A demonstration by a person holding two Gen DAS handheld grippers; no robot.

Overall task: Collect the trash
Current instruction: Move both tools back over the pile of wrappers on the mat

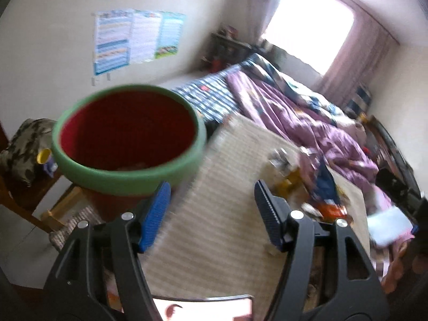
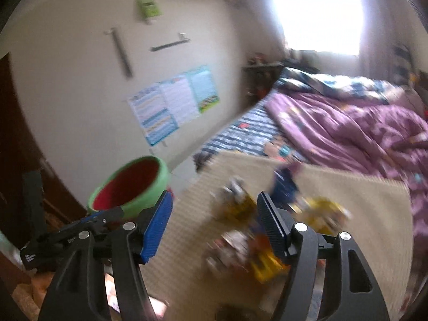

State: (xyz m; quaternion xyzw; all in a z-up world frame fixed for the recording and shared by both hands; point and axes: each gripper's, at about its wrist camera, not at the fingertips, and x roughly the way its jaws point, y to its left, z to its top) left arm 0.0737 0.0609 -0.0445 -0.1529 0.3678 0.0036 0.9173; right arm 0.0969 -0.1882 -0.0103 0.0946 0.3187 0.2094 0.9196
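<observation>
A red bin with a green rim (image 1: 128, 139) stands at the left end of a beige mat (image 1: 227, 200). My left gripper (image 1: 211, 214) is open and empty, just right of the bin. Blurred wrappers (image 1: 323, 195) lie on the mat's right side. In the right wrist view my right gripper (image 2: 214, 227) is open and empty above yellow, white and blue wrappers (image 2: 240, 230) on the mat (image 2: 361, 214). The bin (image 2: 131, 184) sits to the left, with the left gripper (image 2: 80, 227) in front of it.
A bed with a purple quilt (image 1: 294, 112) runs behind the mat. A wooden chair with a cushion (image 1: 24, 144) stands left of the bin. Posters (image 1: 133, 37) hang on the wall. A window (image 1: 307, 24) glares at the back.
</observation>
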